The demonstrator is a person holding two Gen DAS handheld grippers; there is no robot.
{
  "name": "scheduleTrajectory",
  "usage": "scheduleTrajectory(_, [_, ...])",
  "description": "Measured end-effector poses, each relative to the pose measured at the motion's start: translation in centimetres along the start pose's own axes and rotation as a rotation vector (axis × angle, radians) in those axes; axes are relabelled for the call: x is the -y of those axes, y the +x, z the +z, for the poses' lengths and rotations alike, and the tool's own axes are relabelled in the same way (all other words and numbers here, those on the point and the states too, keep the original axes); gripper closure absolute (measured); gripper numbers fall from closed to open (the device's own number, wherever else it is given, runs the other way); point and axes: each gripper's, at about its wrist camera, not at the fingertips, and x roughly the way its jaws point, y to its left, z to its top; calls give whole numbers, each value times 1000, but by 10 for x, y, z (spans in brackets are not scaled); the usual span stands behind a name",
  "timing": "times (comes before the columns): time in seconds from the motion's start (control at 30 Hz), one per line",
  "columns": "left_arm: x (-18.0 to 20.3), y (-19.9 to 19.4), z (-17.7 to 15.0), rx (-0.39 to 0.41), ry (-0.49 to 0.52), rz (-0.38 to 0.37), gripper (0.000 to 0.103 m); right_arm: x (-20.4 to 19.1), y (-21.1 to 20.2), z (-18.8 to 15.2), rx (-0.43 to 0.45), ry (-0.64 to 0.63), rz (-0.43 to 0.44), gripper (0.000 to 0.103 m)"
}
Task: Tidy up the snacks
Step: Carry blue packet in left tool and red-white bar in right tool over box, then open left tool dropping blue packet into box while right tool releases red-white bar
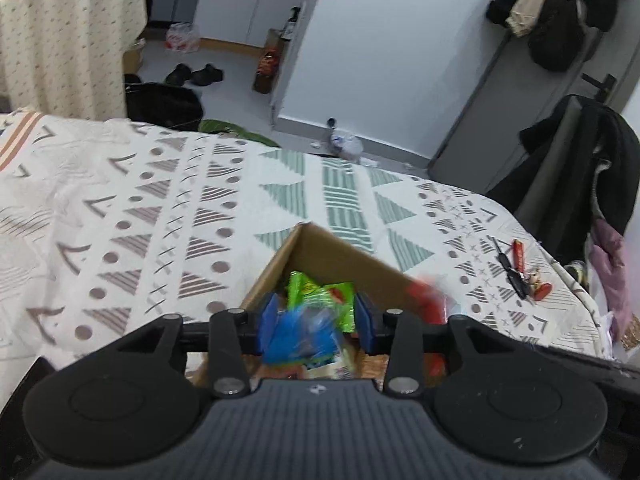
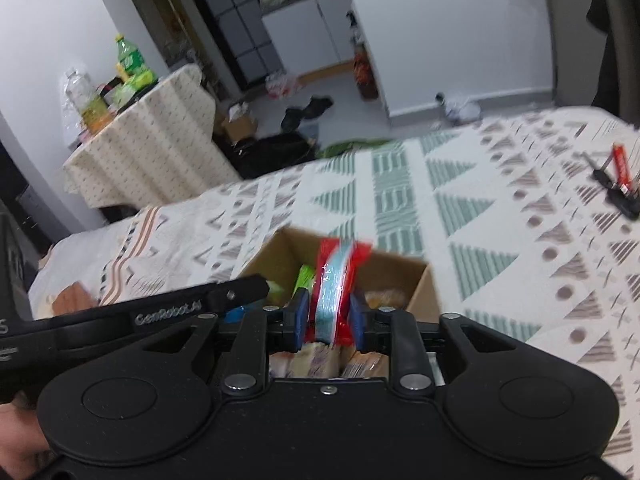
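Both my claws hang over the cardboard box: right claw clenched on a red-and-blue packet, left claw gripping a blue packet.

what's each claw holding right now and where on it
Left claw: blurred blue-and-green snack packet, pinched across its middle. Right claw: red-and-light-blue snack packet, gripped at its lower end.

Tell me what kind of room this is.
Most likely a lived-in bedroom or small studio flat. The cardboard box of snacks sits on a patterned bedspread, coats hang on the door, and shoes lie on the floor.
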Motion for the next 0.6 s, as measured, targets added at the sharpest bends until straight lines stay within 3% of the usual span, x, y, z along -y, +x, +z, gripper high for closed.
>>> scheduleTrajectory(0.03, [-2, -2, 0, 1, -6, 4, 60, -1, 0, -1, -3, -5, -1, 71])
scheduleTrajectory(0.13, [-5, -8, -2, 5, -15, 14, 58, -2, -6, -4, 0, -11, -10, 71])
scheduleTrajectory(0.4, [3, -37, -6, 20, 6, 23, 35, 3, -38, -5, 13, -1, -38, 71])
scheduleTrajectory(0.6, [15, -71, -8, 26, 33, 27, 22, 6, -74, -8, 9, 12, -51, 60])
